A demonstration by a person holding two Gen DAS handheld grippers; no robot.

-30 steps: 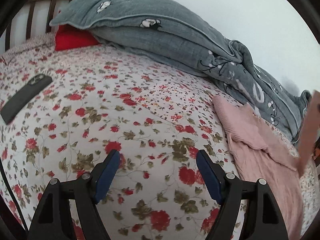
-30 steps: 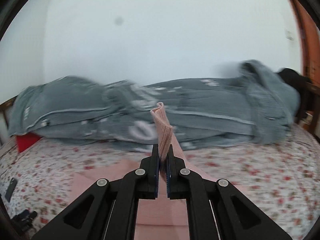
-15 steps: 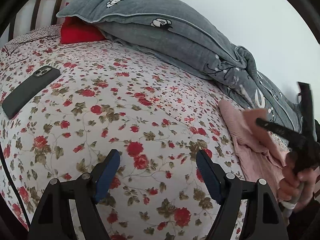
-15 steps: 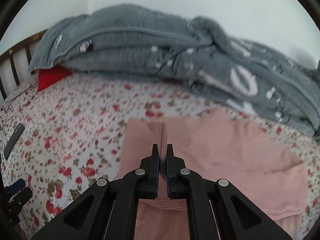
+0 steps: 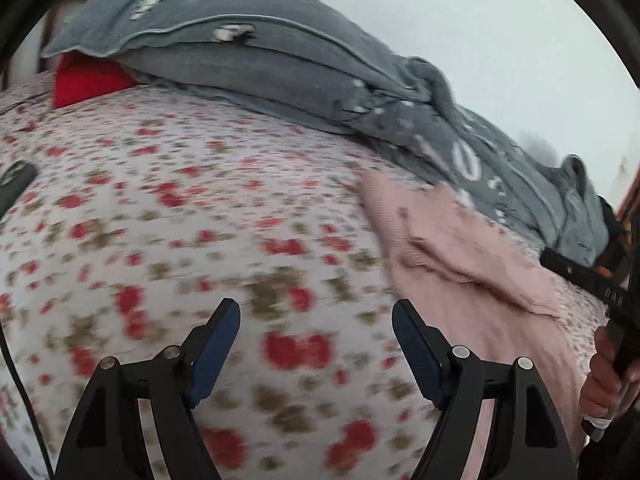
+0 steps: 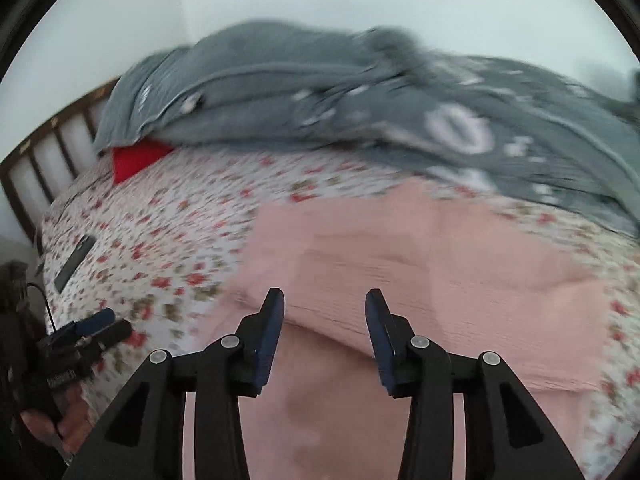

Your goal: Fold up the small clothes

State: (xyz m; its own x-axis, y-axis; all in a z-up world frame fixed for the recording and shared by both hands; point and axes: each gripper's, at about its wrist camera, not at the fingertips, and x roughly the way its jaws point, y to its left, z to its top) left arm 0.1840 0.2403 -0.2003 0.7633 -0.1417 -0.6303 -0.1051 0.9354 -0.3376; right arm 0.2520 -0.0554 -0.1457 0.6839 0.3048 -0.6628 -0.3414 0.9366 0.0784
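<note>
Our right claw point(image 6: 325, 334), jaws just opening, has dropped one fold of the soft pink ribbed garment point(image 6: 432, 280) onto the floral bed point(image 6: 168, 232); our left claw point(image 5: 316, 354) gapes empty, further folds remaining.

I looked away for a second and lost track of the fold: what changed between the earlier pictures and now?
The right gripper carried the pinched edge of the pink garment down onto the bed, and its jaws have just been opening, letting the cloth go; it now lies folded over itself. The left gripper stayed open over the floral sheet, holding nothing. The grey quilt and phone stayed put.
</note>
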